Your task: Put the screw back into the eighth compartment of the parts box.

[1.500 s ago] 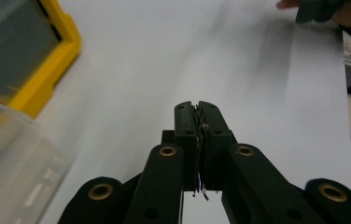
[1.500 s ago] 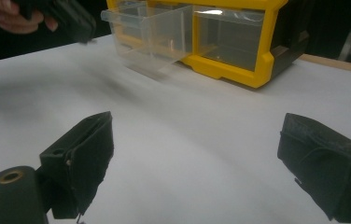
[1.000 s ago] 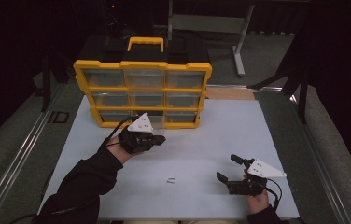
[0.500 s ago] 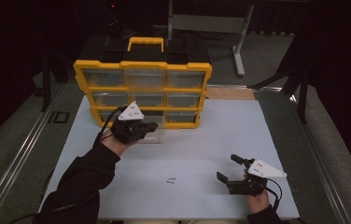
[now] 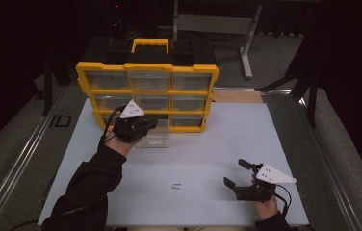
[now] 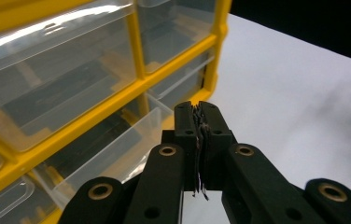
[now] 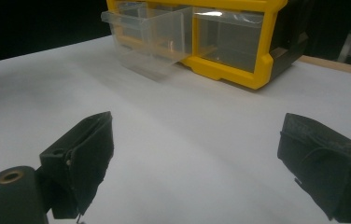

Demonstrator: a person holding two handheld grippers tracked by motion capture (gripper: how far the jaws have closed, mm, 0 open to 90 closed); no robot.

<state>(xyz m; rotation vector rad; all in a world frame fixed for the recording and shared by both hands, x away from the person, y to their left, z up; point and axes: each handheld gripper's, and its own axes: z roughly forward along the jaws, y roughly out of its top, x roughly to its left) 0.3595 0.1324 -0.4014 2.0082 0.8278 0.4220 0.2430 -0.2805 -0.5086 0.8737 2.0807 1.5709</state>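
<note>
A yellow organizer (image 5: 145,79) with clear drawers stands at the back of the white table (image 5: 217,139). Its bottom middle drawer (image 5: 155,139) is pulled out onto the table. My left gripper (image 5: 151,123) hovers just above and left of that drawer, against the cabinet front, with its jaws pressed together on nothing. In the left gripper view the shut left gripper (image 6: 197,114) points past the open drawer (image 6: 113,149). My right gripper (image 5: 236,173) rests near the front right, wide open. In the right gripper view the empty right gripper (image 7: 201,163) faces the drawer (image 7: 150,37) and the organizer (image 7: 239,46).
Two small screws (image 5: 176,185) lie on the table between the hands, near the front. A metal stand's leg (image 5: 246,53) stands behind the organizer on the right. Dark floor surrounds the table.
My left gripper has moved away from me and to the left, up to the cabinet front, uncovering the pulled-out drawer. The right gripper has stayed still.
</note>
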